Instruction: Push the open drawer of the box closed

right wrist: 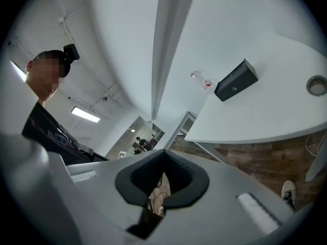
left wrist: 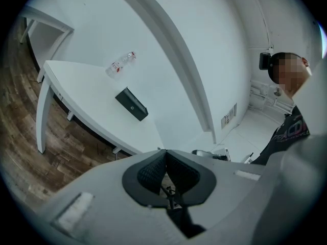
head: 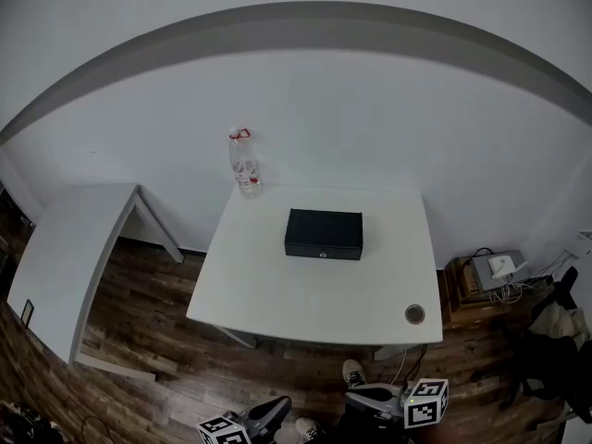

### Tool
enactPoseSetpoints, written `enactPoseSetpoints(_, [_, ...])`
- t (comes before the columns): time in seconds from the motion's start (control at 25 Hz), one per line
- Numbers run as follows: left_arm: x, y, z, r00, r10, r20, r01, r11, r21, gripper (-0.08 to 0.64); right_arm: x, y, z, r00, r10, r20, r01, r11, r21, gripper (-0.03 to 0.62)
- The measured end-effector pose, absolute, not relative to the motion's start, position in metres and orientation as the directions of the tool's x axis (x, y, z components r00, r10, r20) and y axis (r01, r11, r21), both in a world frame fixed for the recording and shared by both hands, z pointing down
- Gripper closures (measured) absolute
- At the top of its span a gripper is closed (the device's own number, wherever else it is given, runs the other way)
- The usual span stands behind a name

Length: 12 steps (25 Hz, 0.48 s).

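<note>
White table (head: 277, 294) stands well apart from both grippers, with wood floor (head: 139, 340) between them. Black box (head: 323, 234) sits mid-width toward the far edge, front facing the near edge; drawer gap too small to resolve. Left gripper (left wrist: 165, 157) and right gripper (right wrist: 162, 157) have jaws closed together and hold nothing; the head view's bottom cuts both off. Plastic bottle (head: 244, 165) at far left corner.

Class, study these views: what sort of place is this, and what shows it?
Likely a sparse office or lab room: a plain white table, a bare white wall, wood-plank floor and cabled equipment at one side.
</note>
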<state>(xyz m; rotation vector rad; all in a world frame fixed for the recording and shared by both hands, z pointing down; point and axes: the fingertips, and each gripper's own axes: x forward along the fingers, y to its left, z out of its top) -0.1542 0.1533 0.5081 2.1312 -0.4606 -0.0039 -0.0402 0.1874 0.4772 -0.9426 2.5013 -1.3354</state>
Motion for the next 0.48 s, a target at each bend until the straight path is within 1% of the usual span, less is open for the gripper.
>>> enactPoseSetpoints(0.16, [-0.16, 0.161, 0.504, 0.933, -0.308, 0.189, -0.333, -0.529, 0.781, 0.558, -0.049, 0.206, 0.472, -0.792, -0.595, 0.139, -0.446, 0.406, -0.798, 0.589])
enactPoseSetpoints(0.32, [-0.168, 0.158, 0.498, 0.92, -0.343, 0.19, -0.36, -0.548, 0.755, 0.559, -0.05, 0.209, 0.467, -0.783, -0.606, 0.138, -0.456, 0.408, -0.791, 0.589])
enactPoseSetpoints(0.48, [-0.17, 0.155, 0.492, 0.917, -0.366, 0.162, -0.352, -0.546, 0.76, 0.56, -0.053, 0.211, 0.461, -0.782, -0.606, 0.143, -0.468, 0.42, -0.778, 0.589])
